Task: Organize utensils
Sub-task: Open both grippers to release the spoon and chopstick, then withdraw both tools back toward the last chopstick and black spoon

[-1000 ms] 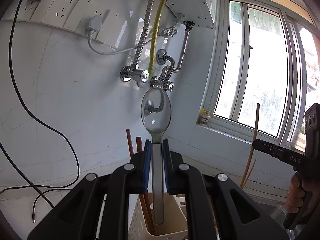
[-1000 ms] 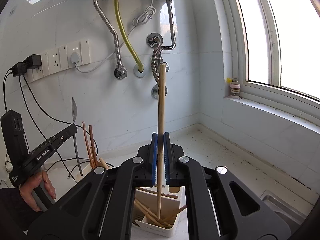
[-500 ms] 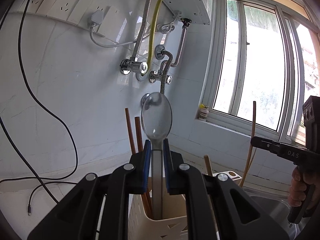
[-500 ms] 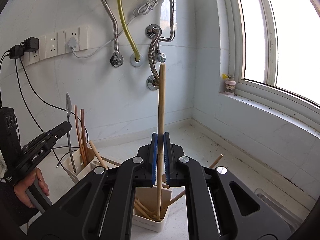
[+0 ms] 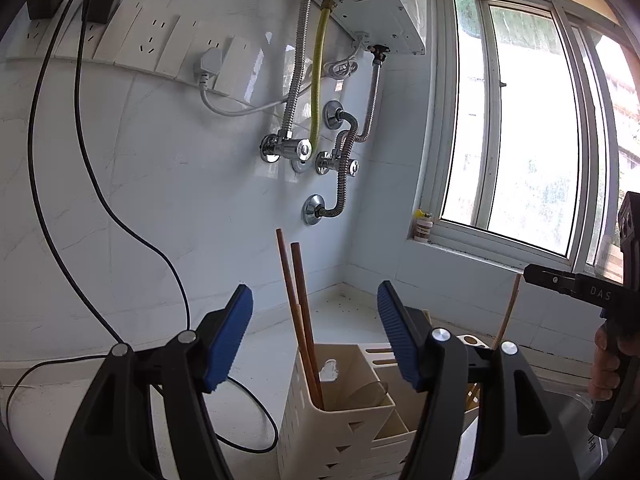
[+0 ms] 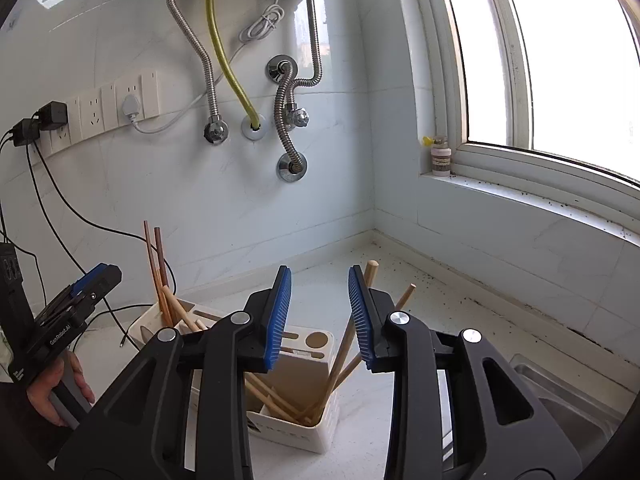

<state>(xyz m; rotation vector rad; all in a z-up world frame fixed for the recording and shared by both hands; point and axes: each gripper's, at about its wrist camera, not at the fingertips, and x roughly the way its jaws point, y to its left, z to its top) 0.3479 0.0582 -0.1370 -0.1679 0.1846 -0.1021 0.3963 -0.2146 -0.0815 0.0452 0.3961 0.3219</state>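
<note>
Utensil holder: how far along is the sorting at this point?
Done: the spoon lies inside the holder beside two brown chopsticks; pale chopsticks lean in the other compartment. In hand: nothing. The left gripper and right gripper have just been opening, jaws empty. Left: no loose utensils are in view.

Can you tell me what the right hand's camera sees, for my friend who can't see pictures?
The right gripper has just opened, empty, above a white utensil holder with light wooden chopsticks leaning inside. Behind are a white wall and a bright window.
</note>
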